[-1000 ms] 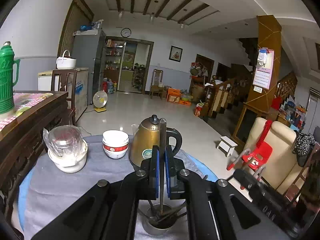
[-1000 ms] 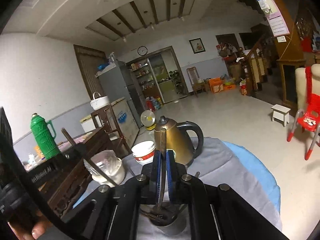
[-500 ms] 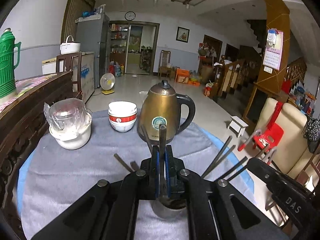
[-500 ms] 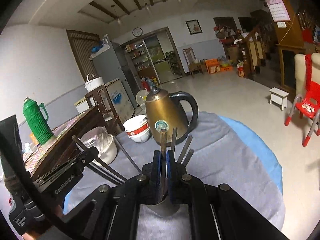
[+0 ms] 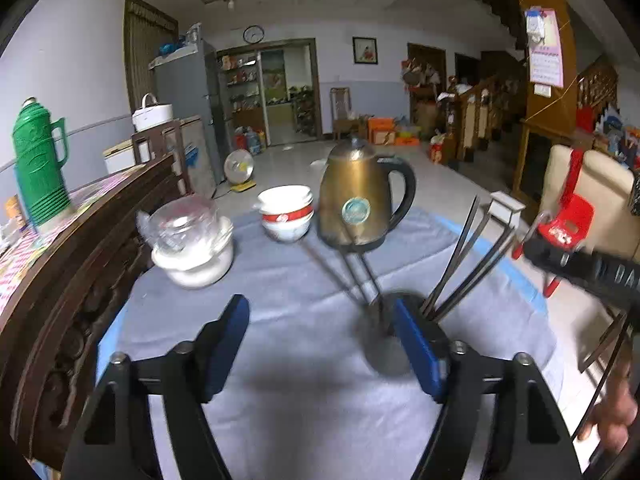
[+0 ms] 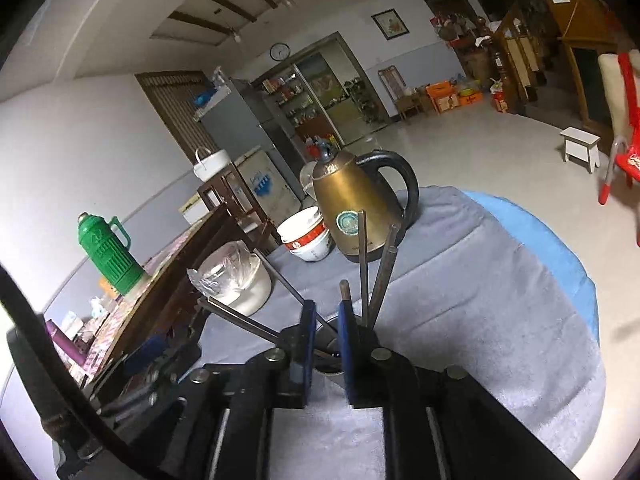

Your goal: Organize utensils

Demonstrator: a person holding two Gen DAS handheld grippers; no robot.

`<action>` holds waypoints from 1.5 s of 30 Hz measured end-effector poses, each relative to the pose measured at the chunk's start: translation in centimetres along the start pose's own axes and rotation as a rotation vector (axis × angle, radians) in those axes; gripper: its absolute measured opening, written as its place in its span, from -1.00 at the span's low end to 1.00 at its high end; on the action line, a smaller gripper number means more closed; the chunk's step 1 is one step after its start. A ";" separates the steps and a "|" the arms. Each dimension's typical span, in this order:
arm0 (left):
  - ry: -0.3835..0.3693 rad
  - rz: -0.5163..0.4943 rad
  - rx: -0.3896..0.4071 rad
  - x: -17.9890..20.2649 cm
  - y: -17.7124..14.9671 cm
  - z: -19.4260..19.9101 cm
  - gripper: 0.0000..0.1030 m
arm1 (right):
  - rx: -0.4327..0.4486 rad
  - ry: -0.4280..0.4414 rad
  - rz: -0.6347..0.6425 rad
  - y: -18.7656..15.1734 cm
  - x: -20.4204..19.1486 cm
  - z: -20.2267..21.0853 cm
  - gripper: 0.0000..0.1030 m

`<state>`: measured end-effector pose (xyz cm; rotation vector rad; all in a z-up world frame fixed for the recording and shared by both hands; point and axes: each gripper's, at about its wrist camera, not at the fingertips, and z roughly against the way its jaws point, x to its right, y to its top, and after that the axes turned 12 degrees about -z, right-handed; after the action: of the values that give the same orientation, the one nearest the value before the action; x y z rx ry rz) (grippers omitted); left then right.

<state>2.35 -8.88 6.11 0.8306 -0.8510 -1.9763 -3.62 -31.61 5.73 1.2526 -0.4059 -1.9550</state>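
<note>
A metal cup [image 5: 386, 344] stands on the grey cloth and holds several dark utensil handles [image 5: 460, 268] that fan upward. My left gripper [image 5: 320, 344] is wide open and empty; the cup sits just inside its right finger [image 5: 416, 348]. My right gripper [image 6: 325, 340] is slightly open and empty, right over the same cup [image 6: 329, 354], with handles [image 6: 378, 272] rising around its fingers. The right gripper body also shows at the right edge of the left wrist view [image 5: 592, 268].
On the grey cloth [image 5: 304, 380] stand a brass kettle [image 5: 358, 200], stacked white bowls [image 5: 286, 212] and a white pot with a plastic-wrapped glass lid [image 5: 192, 236]. A dark wooden cabinet [image 5: 60, 280] with a green thermos [image 5: 38, 164] flanks the left.
Both grippers have let go of the utensils they held over the cup. The left jaws have opened wide and shifted left; the right jaws have parted slightly. The utensils now stand in the cup.
</note>
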 end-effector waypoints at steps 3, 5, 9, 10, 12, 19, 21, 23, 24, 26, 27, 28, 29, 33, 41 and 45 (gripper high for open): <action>0.021 -0.005 -0.035 -0.2 -1.2 0.7 0.54 | 0.018 0.014 -0.013 -0.6 0.1 0.7 0.32; 0.047 -0.014 -0.063 -0.3 -1.8 0.9 0.55 | 0.070 0.018 0.011 -1.6 -0.2 1.6 0.37; 0.084 -0.018 -0.087 -0.7 -2.8 1.5 0.56 | 0.063 0.005 0.046 -2.9 -1.2 2.0 0.34; 0.096 -0.017 -0.090 -0.8 -3.0 1.6 0.56 | 0.067 0.003 0.053 -3.1 -1.4 2.2 0.34; 0.107 -0.013 -0.097 -1.0 -3.2 1.8 0.57 | 0.071 -0.007 0.075 -3.6 -1.9 2.4 0.34; 0.143 0.014 -0.106 -2.1 -3.8 2.4 0.58 | 0.077 -0.041 0.159 -5.8 -3.7 3.3 0.34; 0.150 0.023 -0.106 -2.4 -3.9 2.6 0.62 | 0.081 -0.045 0.171 -6.1 -3.8 3.5 0.34; 0.169 0.029 -0.103 -2.6 -4.1 2.8 0.67 | 0.088 -0.059 0.192 -6.5 -4.1 3.7 0.34; 0.175 0.029 -0.101 -2.6 -4.1 2.9 0.68 | 0.089 -0.062 0.202 -6.6 -4.3 3.9 0.34; 0.187 0.032 -0.098 -2.7 -4.2 3.0 0.69 | 0.094 -0.066 0.213 -6.9 -4.4 4.1 0.34; 0.190 0.034 -0.098 -2.8 -4.2 3.1 0.69 | 0.096 -0.065 0.218 -7.0 -4.4 4.3 0.34; 0.192 0.034 -0.100 -2.9 -4.3 3.1 0.69 | 0.096 -0.065 0.224 -7.2 -4.6 4.4 0.34; 0.194 0.034 -0.101 -2.9 -4.3 3.1 0.69 | 0.099 -0.067 0.230 -7.3 -4.6 4.6 0.34; 0.204 0.037 -0.106 -3.1 -4.4 3.1 0.70 | 0.119 -0.076 0.258 -7.6 -4.9 5.3 0.34; 0.205 0.019 -0.119 -2.8 -4.7 3.2 0.71 | 0.143 -0.090 0.288 -7.9 -5.2 6.4 0.34; 0.206 0.017 -0.121 -2.7 -4.8 3.3 0.71 | 0.123 -0.095 0.289 -8.1 -5.0 6.0 0.34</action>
<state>-0.99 -3.60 4.77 0.9338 -0.6109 -1.8698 -11.23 -23.35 6.68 1.1094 -0.7238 -1.7677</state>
